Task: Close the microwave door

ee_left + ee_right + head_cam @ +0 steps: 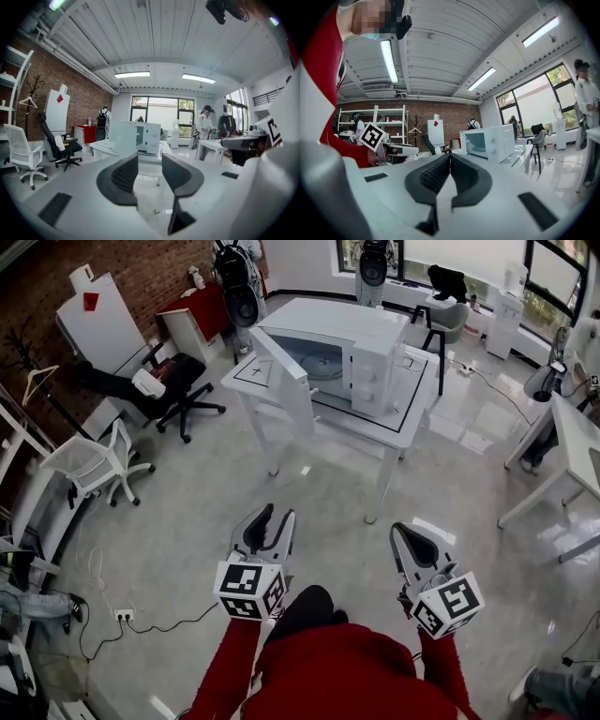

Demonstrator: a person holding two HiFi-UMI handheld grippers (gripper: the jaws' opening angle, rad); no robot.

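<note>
1. The white microwave (361, 348) sits on a white counter (414, 407), far across the room.
2. Its door (284, 376) hangs wide open on the left side.
3. The left tongs (277, 514) are near the person (328, 662), well apart from the microwave. Their two jaws stand apart, with nothing between them.
4. The right tongs (399, 531) are beside them on the right. Their jaws are pressed together and hold nothing.
5. Both tongs point toward the counter over the shiny floor (187, 521).
</note>
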